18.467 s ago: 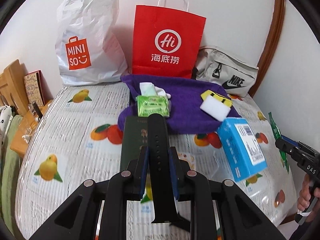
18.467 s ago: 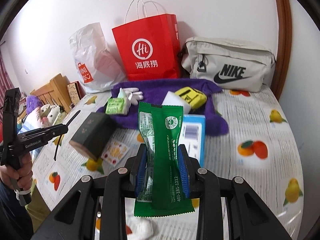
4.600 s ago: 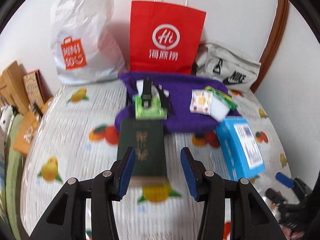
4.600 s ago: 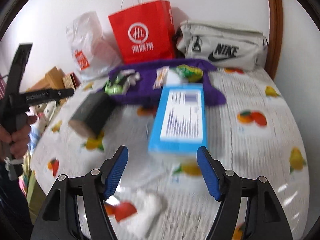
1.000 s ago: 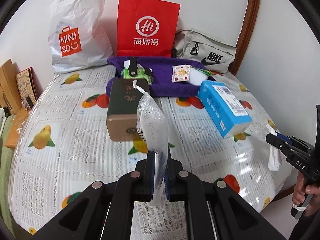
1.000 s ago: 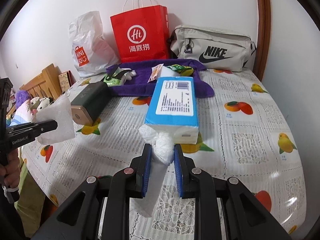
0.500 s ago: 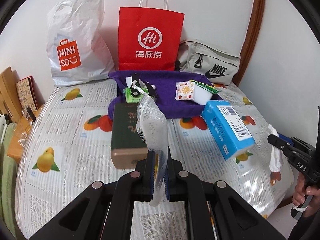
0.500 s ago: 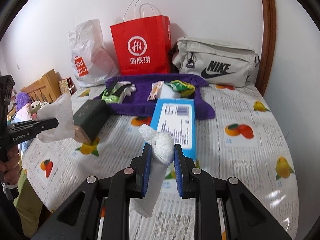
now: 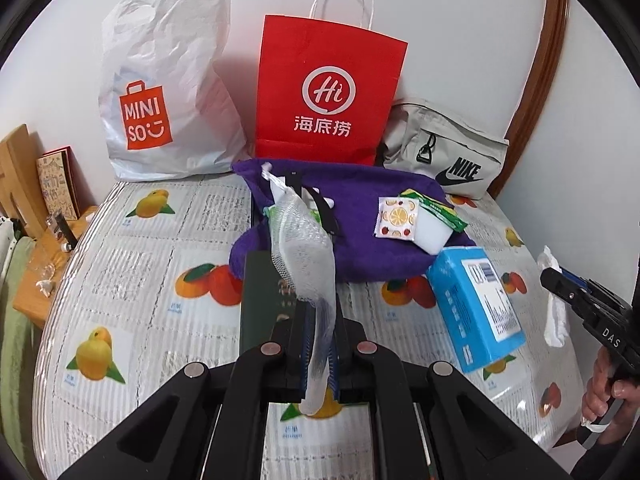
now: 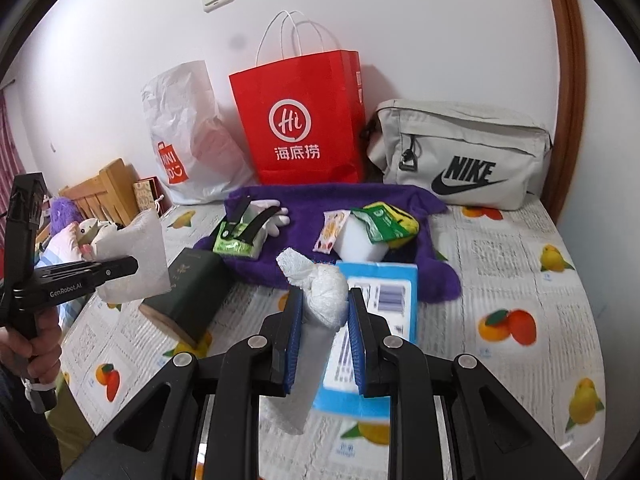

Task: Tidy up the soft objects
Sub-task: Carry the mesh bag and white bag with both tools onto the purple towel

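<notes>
We are clamping the left tool (image 9: 318, 344) on a white mesh foam sleeve (image 9: 306, 264), its blue pads pressing the flattened lower part. The sleeve's long axis is running forward along the fingers, rising and leaning a little left, its tied tip pointing toward the purple towel (image 9: 360, 236); the short lower end is hanging below the pads.

We are clamping the right tool (image 10: 324, 334) on a knotted white plastic bag (image 10: 320, 312). Its long axis is also lying along the fingers: the knot and tail are pointing up and away toward the towel, the smooth end is drooping beneath the pads.

Both things are hanging above the bench with the fruit-print cover (image 10: 532, 280), not touching it. Under them are lying a dark green box (image 10: 192, 296) and a blue box (image 10: 384, 300), just in front of the towel, which is carrying small packets and a white sponge (image 10: 358, 242).
</notes>
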`<action>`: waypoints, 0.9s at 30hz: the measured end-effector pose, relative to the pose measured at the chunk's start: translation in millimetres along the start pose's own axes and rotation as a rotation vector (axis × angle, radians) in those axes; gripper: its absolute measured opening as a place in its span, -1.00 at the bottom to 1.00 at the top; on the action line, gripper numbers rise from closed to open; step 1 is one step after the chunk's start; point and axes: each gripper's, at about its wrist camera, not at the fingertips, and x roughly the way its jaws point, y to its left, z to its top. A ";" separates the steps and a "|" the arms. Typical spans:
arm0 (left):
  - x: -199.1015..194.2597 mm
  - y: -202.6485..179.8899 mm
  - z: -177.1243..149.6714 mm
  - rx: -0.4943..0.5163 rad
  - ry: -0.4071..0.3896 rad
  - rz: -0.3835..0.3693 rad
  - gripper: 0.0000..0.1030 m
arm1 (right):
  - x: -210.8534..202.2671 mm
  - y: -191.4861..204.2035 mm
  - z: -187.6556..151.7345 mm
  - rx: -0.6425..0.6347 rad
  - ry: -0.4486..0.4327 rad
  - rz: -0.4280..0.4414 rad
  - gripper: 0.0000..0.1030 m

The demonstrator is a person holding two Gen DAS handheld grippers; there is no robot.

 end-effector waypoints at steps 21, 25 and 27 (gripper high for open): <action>41.2 -1.6 46.1 -0.003 -0.003 -0.013 -0.85 | 47.5 -7.3 58.4 -0.065 -0.024 -0.027 -0.57; 52.9 -3.6 54.5 -0.004 0.003 -0.021 -0.85 | 57.1 -10.0 70.7 -0.085 -0.034 -0.038 -0.57; 58.7 -5.1 57.7 0.001 0.012 -0.026 -0.84 | 63.3 -12.9 76.5 -0.088 -0.036 -0.046 -0.57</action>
